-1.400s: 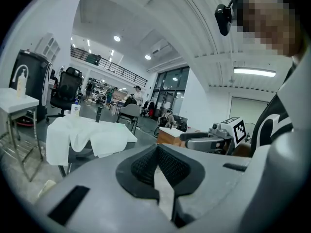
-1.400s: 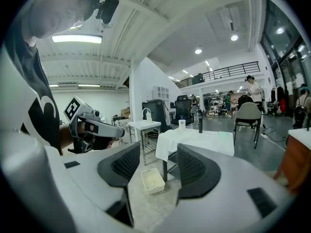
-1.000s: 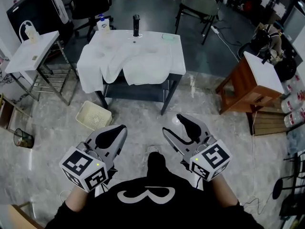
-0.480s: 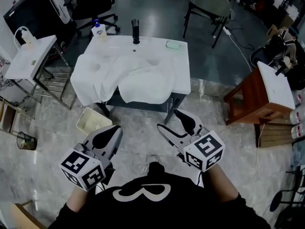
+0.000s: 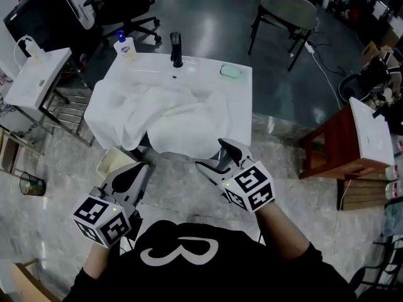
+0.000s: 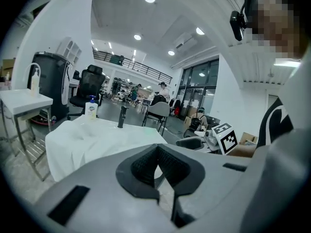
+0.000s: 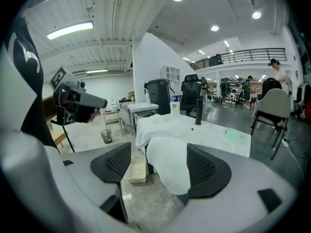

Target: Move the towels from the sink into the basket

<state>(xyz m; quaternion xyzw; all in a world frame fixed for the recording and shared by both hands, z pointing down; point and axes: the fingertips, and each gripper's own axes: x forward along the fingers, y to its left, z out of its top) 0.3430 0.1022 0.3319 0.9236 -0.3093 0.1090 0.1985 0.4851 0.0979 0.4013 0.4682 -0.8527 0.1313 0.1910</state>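
Sink counter (image 5: 239, 106): towels (image 5: 157, 115) draped over front edge, faucet (image 5: 177, 48), soap bottle (image 5: 125, 46) at back. Basket (image 5: 112, 163) on floor (image 5: 171, 182).

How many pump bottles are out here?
2. One blue-topped pump bottle stands on the sink beside the faucet; a second bottle on the white side table. More may be hidden.

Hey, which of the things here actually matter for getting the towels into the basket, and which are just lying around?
For the job: towels, sink, basket on the floor.

Lying about: soap bottle, green object on the sink top, grey chair, wooden table, waste bin, white side table.
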